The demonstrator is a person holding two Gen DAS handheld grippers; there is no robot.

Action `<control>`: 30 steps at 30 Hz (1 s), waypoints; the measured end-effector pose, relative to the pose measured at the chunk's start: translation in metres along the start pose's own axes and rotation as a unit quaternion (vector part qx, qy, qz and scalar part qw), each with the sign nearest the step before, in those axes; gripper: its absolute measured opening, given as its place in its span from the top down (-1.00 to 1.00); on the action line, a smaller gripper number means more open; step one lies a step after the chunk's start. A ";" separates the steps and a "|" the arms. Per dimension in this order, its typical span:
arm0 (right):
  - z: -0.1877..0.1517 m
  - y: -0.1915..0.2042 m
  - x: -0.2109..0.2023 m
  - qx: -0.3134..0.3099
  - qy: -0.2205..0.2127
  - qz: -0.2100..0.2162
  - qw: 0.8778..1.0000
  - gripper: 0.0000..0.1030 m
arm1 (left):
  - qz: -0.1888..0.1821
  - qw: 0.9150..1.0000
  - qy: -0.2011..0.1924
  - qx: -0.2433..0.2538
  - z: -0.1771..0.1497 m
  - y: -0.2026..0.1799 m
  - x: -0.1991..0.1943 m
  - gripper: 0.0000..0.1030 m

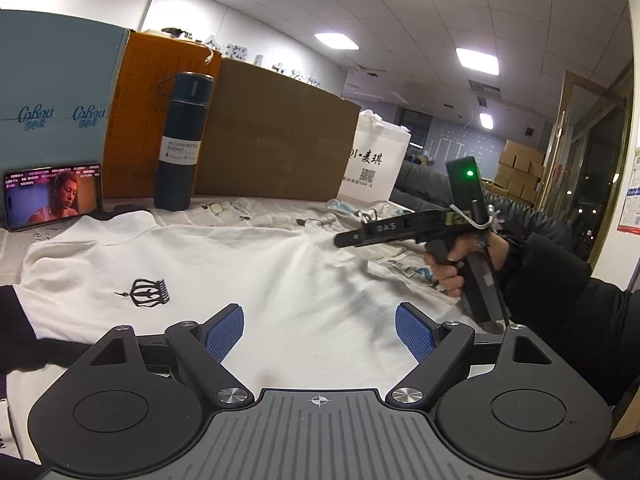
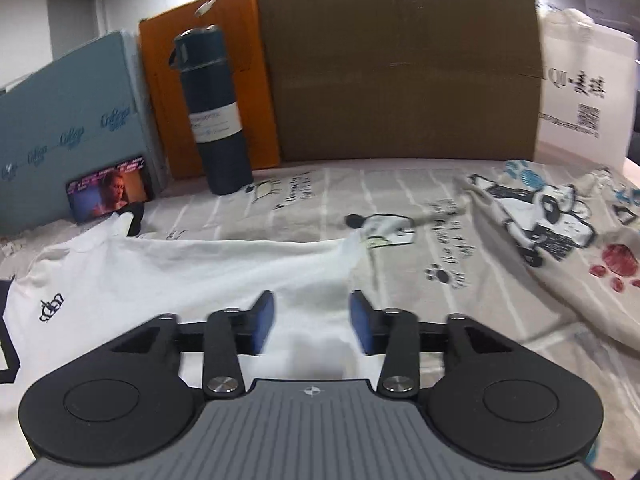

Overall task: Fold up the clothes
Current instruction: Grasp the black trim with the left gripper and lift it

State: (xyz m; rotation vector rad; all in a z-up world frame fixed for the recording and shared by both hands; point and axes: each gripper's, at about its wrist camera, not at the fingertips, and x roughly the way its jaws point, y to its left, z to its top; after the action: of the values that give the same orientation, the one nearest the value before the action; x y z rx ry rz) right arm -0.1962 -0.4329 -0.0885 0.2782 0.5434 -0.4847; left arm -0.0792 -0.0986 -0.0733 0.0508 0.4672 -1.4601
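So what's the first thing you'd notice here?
The big white shirt with a little black crown logo, spread across the printed sheet. Behind it stands a dark blue bottle, and to its left a phone is playing a video.

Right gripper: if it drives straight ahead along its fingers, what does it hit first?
Most likely the white shirt. The right gripper is open and angled down over the cloth, which fills the gap between its blue pads. Depth is unclear, so its height above the fabric can't be judged.
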 end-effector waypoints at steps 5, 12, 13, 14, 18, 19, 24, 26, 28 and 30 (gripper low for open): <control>-0.007 0.014 0.024 -0.045 0.034 -0.062 0.996 -0.08 | 0.024 1.000 -0.005 0.000 0.002 0.003 -0.004 -0.67; -0.012 -0.004 -0.027 -0.038 -0.030 -0.124 0.991 -0.15 | 0.171 0.981 -0.093 0.000 0.015 0.025 -0.069 -0.67; -0.016 -0.003 -0.043 -0.040 -0.052 -0.109 0.992 -0.19 | 0.194 0.977 -0.094 0.009 0.011 0.025 -0.081 -0.67; -0.023 0.000 -0.059 -0.050 -0.071 -0.090 0.992 -0.32 | 0.215 0.972 -0.092 0.019 0.006 0.026 -0.094 -0.67; -0.058 0.022 -0.115 -0.116 -0.127 -0.020 0.985 -0.65 | 0.253 0.964 -0.061 0.046 -0.019 0.016 -0.131 -0.67; -0.069 0.030 -0.125 -0.133 -0.130 -0.001 0.983 -0.66 | 0.256 0.964 -0.049 0.052 -0.027 0.010 -0.138 -0.67; -0.116 0.067 -0.158 -0.198 -0.109 0.116 0.967 -0.79 | 0.248 0.964 0.003 0.096 -0.059 -0.022 -0.155 -0.67; -0.129 0.078 -0.165 -0.209 -0.092 0.153 0.961 -0.80 | 0.243 0.963 0.029 0.111 -0.070 -0.032 -0.151 -0.67; -0.139 0.087 -0.171 -0.213 -0.076 0.198 0.954 -0.80 | 0.235 0.963 0.048 0.126 -0.079 -0.041 -0.150 -0.67; -0.145 0.093 -0.181 -0.215 -0.062 0.248 0.943 -0.80 | 0.210 0.968 0.042 0.131 -0.084 -0.050 -0.157 -0.67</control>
State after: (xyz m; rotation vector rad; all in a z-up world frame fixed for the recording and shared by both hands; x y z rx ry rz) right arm -0.3459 -0.2333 -0.0960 -0.0410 0.4225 0.1113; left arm -0.1561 0.0696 -0.0847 0.4016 0.3059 -1.0941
